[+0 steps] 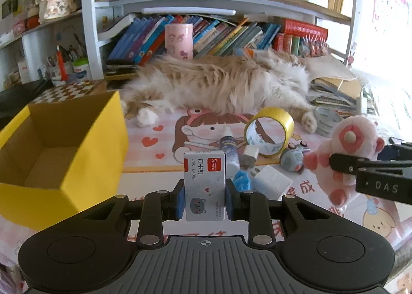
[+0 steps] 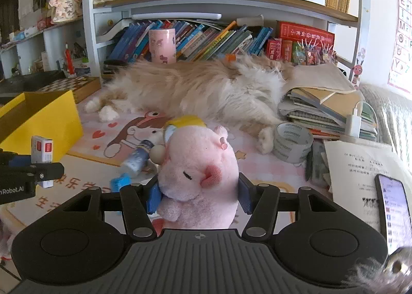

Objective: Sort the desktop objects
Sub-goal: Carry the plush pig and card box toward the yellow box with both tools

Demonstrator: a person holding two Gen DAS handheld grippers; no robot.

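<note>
Left tongs point(image 1: 205, 197) are closed on a small white staple box point(image 1: 205, 186), held upright between the blue pads, low centre of the left wrist view; the box is lifted clear of the desk point(image 1: 159, 144). Its label reads "订书钉" with "24/6" beside it, a red "Comix" patch at its upper right, and a grey cat face printed near the bottom. Right tongs point(image 2: 199, 197) are gripping a pink plush pig point(image 2: 198, 180), centre of the right wrist view; the pads are pressed into its sides. In the left wrist view the same pig is seen at the right edge, and "DAS" is read on the black finger clamping it. In the right wrist view "nRobot.AI" is read on the other tool at the left edge. An open yellow box point(image 1: 64, 144) stands at the left of the left wrist view. A yellow tape roll point(image 1: 270, 130), a small bottle point(image 1: 230, 151), a white charger plug point(image 1: 249, 156) and a grey mouse toy point(image 1: 293, 156) are noted close together on the cartoon-printed desk mat, centre right. A long-haired cat point(image 1: 221, 83) lies across the desk behind them. A grey tape roll point(image 2: 292, 140) with unreadable print and a lit phone point(image 2: 392, 206) are seen at the right of the right wrist view.
</note>
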